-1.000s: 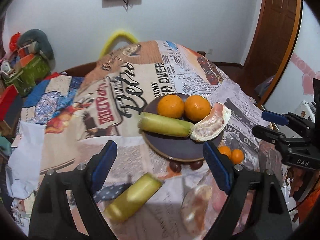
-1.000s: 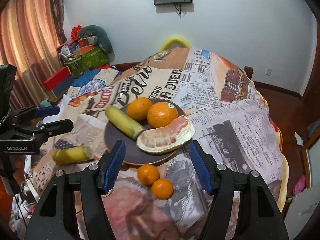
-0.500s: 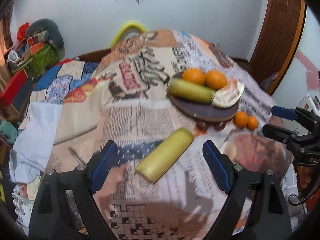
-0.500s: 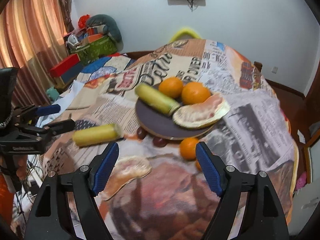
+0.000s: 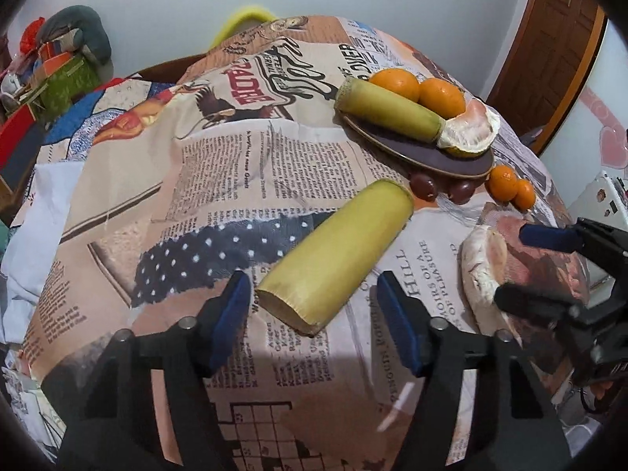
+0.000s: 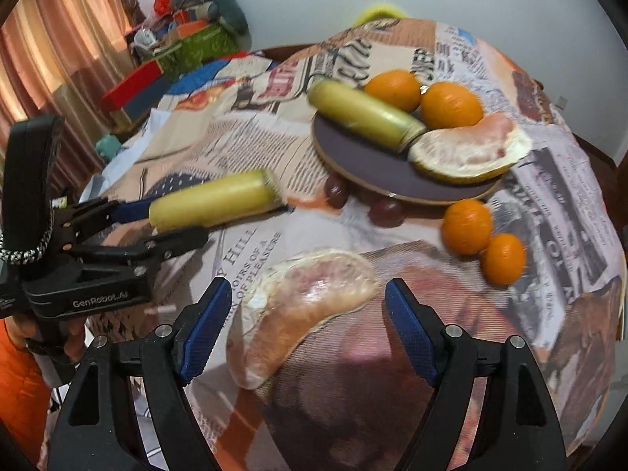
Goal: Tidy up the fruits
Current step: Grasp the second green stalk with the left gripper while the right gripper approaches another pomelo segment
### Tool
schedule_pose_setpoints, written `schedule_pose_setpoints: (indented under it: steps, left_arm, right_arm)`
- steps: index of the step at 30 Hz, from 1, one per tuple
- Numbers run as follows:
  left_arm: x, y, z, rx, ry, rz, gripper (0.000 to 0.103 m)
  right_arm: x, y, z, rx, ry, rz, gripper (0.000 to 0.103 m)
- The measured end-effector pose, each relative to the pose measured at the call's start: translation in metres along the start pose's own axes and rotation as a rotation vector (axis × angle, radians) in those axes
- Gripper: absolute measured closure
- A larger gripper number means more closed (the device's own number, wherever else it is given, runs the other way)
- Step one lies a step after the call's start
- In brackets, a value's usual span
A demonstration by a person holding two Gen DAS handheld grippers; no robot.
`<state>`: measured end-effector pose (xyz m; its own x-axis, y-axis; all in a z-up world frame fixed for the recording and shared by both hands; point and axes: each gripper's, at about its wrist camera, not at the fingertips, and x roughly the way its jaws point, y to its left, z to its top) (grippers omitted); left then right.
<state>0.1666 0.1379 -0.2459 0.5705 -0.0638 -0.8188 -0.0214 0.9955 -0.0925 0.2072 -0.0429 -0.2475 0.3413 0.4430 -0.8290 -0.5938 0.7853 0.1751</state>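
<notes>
Yellow-green and cylindrical, the loose cut sugarcane piece (image 5: 337, 251) lay on the newsprint-covered worktop (image 5: 219, 180), its near end between the left gripper's (image 5: 314, 306) blue-padded fingers (image 5: 231, 310), which were closing without touching it. Over at the right gripper (image 6: 304, 325), the fingers stood wide, straddling the peeled pale-pink pomelo wedge (image 6: 302, 306), nothing gripped. Near both, the dark round plate (image 6: 376, 172) carried another cane piece, two oranges and a second wedge.
</notes>
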Motion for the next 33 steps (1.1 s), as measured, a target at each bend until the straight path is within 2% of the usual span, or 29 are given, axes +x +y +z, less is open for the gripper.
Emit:
schedule_pose_setpoints:
  steps: [1,8,12,15,17,19,22,28,33]
  left_arm:
    - [-0.001,0.000,0.000,0.003,-0.004,-0.007,0.048]
    - [-0.011,-0.005,-0.007,0.014,0.000,-0.032,0.058]
    - [-0.019,-0.020,-0.016,0.051,0.005,-0.019,0.062]
    - [-0.021,-0.031,-0.019,0.078,0.007,-0.002,0.064]
    - [-0.023,-0.034,-0.020,0.061,0.020,-0.027,0.066]
    - [-0.026,-0.038,-0.021,0.053,0.028,-0.058,0.067]
    - [-0.032,-0.046,-0.021,0.086,0.017,-0.059,0.067]
    - [-0.047,-0.045,-0.013,0.098,-0.012,-0.049,0.067]
    - [-0.033,-0.040,-0.001,0.078,0.016,-0.040,0.067]
  right_arm:
    - [0.002,0.002,0.000,-0.005,0.003,-0.001,0.025]
    - [0.011,0.009,-0.005,-0.084,0.009,-0.055,0.025]
    - [0.007,-0.007,-0.012,-0.060,0.020,-0.010,0.027]
    - [-0.001,-0.020,-0.018,-0.054,0.016,-0.020,0.027]
    - [-0.007,-0.029,-0.022,-0.045,0.013,-0.026,0.030]
    - [-0.012,-0.041,-0.025,-0.031,0.010,-0.034,0.036]
    - [-0.017,-0.051,-0.026,-0.012,0.021,-0.023,0.046]
    - [-0.026,-0.045,-0.019,-0.025,-0.021,-0.006,0.046]
    - [-0.017,-0.034,-0.007,-0.068,-0.026,0.005,0.046]
